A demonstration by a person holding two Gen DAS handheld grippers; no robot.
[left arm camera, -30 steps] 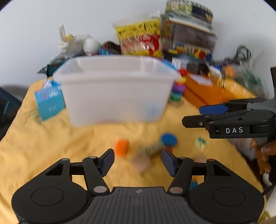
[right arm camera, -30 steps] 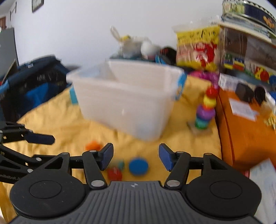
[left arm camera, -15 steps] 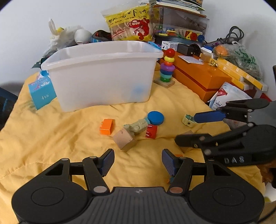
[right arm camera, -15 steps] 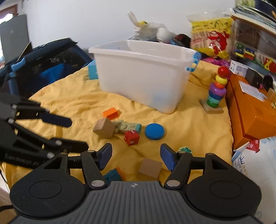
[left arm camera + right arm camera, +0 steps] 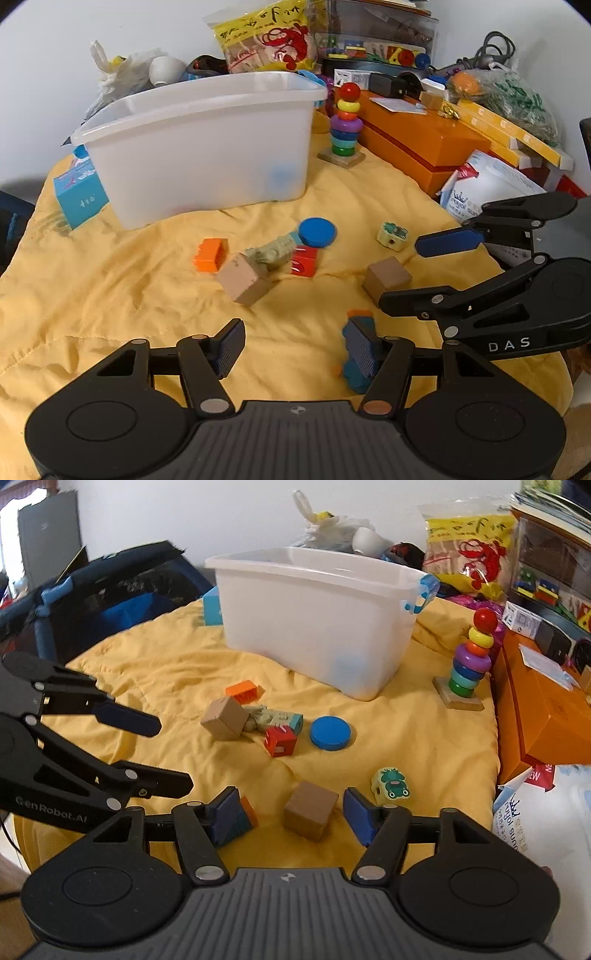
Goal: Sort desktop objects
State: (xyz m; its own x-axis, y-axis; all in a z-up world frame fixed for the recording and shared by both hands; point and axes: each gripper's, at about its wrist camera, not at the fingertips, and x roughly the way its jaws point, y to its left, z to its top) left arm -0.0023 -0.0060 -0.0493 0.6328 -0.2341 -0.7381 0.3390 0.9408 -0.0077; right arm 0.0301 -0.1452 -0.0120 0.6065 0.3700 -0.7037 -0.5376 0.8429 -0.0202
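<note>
Both my grippers are hanging over the yellow blanket (image 5: pixel 110 295) with jaws spread wide and nothing in them. The right gripper (image 5: pixel 290 814) has a plain wooden cube (image 5: pixel 311 809) sitting right between its fingers, not touching either pad as far as I can tell. A small frog-print block (image 5: pixel 391 783) lies just past the right finger, and a teal-and-orange block (image 5: pixel 236 818) is tucked up against the left finger.

From the left gripper (image 5: pixel 293 347) that same teal-and-orange block (image 5: pixel 356 363) sits beside its right finger, partly hidden behind it. Straight out ahead of the jaws is the little pile: a tilted wooden cube (image 5: pixel 245 280), a green figure piece (image 5: pixel 271 253) leaning on it, a red cube (image 5: pixel 303 260), a blue disc (image 5: pixel 317 232) and an orange brick (image 5: pixel 210 254). Well beyond those stands the white plastic bin (image 5: pixel 207 147), with the ring stacker toy (image 5: pixel 345 123) off to its right.
</note>
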